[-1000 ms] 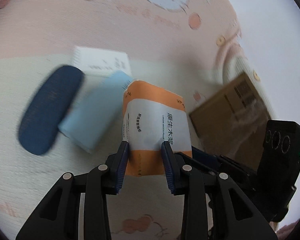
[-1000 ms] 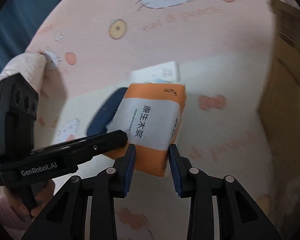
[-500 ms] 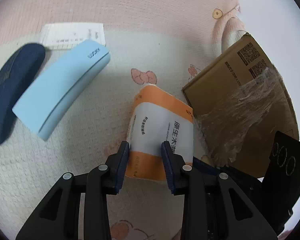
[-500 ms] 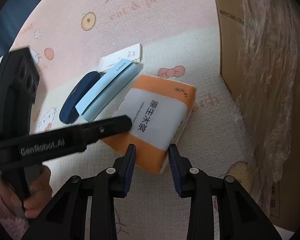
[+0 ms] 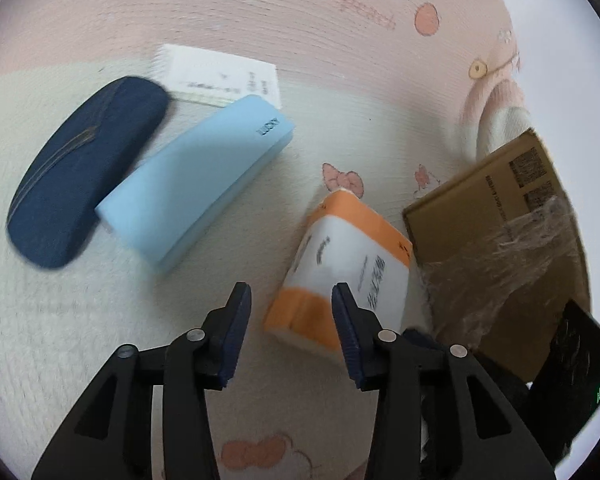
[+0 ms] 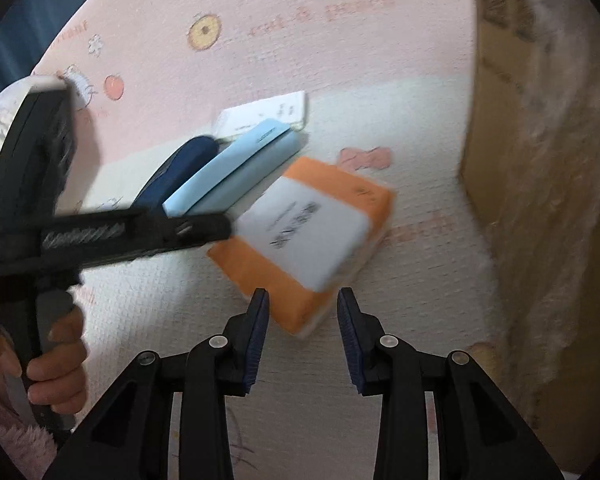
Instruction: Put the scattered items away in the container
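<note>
An orange and white tissue pack [image 5: 348, 264] lies on the mat beside the cardboard box [image 5: 500, 248]; it also shows in the right wrist view [image 6: 312, 236]. My left gripper [image 5: 292, 308] is open, its tips just short of the pack's near end. My right gripper [image 6: 302, 308] is open around the pack's near corner, not gripping it. A light blue case [image 5: 196, 184], a dark blue glasses case [image 5: 84, 168] and a white card box [image 5: 220, 76] lie to the left. The left gripper [image 6: 220, 228] shows in the right wrist view.
The cardboard box, partly wrapped in plastic film, stands at the right [image 6: 540, 160]. A pink cartoon-print mat [image 6: 340, 20] covers the surface. A hand [image 6: 56, 364] holds the left gripper's handle.
Both grippers have opened and let go of the tissue pack, which now lies on the mat next to the box. Both have drawn back a little.
</note>
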